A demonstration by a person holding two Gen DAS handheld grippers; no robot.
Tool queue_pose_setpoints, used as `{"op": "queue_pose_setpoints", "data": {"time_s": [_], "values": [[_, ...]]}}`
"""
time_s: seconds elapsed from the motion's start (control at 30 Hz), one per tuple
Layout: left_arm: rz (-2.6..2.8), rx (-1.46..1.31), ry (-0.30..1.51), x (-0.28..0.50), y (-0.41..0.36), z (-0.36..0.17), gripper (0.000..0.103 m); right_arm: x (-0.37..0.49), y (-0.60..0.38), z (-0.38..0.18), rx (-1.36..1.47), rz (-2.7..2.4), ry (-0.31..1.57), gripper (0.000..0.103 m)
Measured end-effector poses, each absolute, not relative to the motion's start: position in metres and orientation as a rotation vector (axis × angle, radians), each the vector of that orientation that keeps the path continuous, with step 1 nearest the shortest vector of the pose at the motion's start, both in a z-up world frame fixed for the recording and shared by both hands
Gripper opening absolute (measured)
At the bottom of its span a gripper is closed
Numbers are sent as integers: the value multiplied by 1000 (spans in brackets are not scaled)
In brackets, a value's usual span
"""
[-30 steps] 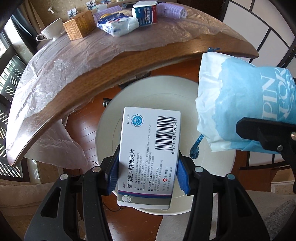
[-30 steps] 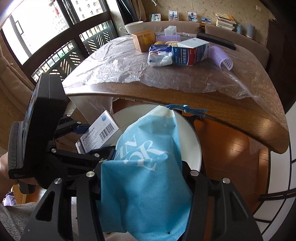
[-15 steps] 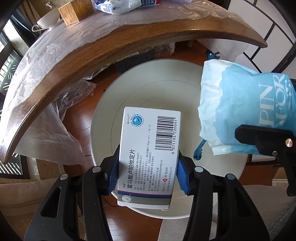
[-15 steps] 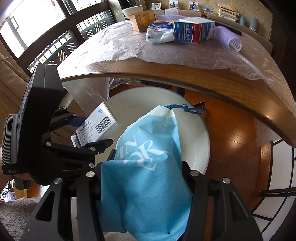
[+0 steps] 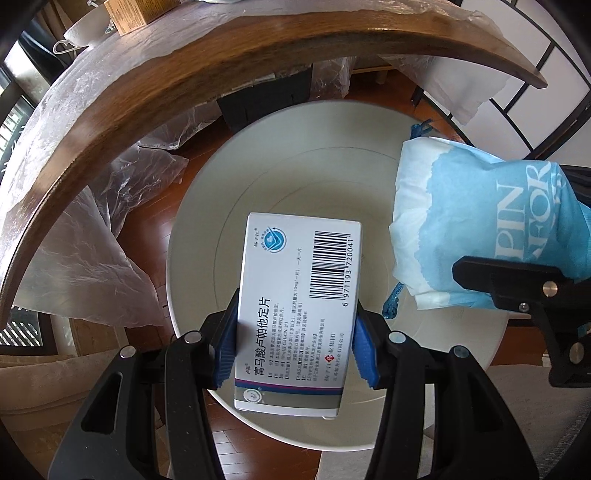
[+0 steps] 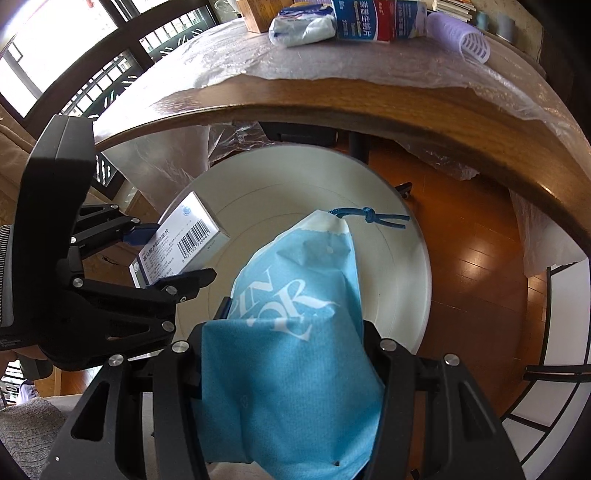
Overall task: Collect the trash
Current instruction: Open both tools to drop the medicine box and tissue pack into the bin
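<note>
— So where's the trash?
— Left gripper (image 5: 295, 339) clamps the medicine box (image 5: 295, 314), right gripper (image 6: 291, 354) clamps the blue bag (image 6: 295, 332), both above the white bin (image 5: 207, 229).
— Risk?
— Bag's cord (image 6: 369, 216) perhaps snags the rim.

The left gripper (image 5: 295, 347) holds a medicine box (image 5: 299, 295) between its fingers, directly above the open bin (image 5: 207, 206). The right gripper (image 6: 295, 354) sits to the right of the left gripper and holds a drawstring bag (image 6: 295, 332), also above the bin. The bag's cord (image 6: 373, 216) extends ahead of the right gripper, over the bin's far side. The bin stands on the floor (image 6: 469, 236), below and ahead of both grippers. The table (image 6: 332, 103) edge lies beyond the bin. On the table, far ahead of the right gripper, a carton (image 6: 376, 18) lies between a wrapped packet (image 6: 303, 27) on its left and a hair roller (image 6: 461, 35) on its right.
</note>
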State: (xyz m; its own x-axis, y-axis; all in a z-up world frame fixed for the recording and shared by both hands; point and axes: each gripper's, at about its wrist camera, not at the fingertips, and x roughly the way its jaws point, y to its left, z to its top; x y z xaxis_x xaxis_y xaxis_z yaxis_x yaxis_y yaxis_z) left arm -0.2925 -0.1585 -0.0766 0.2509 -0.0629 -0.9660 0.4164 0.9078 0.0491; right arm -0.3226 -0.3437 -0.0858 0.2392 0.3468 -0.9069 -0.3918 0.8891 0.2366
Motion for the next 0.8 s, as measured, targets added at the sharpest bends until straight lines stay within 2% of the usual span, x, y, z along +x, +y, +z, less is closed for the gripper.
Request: {"op": "queue_pose_setpoints", "data": {"time_s": [0.8], "values": [[-333, 355, 1327, -283, -156, -100, 53, -318, -338, -110, -59, 492, 1277, 53]]}}
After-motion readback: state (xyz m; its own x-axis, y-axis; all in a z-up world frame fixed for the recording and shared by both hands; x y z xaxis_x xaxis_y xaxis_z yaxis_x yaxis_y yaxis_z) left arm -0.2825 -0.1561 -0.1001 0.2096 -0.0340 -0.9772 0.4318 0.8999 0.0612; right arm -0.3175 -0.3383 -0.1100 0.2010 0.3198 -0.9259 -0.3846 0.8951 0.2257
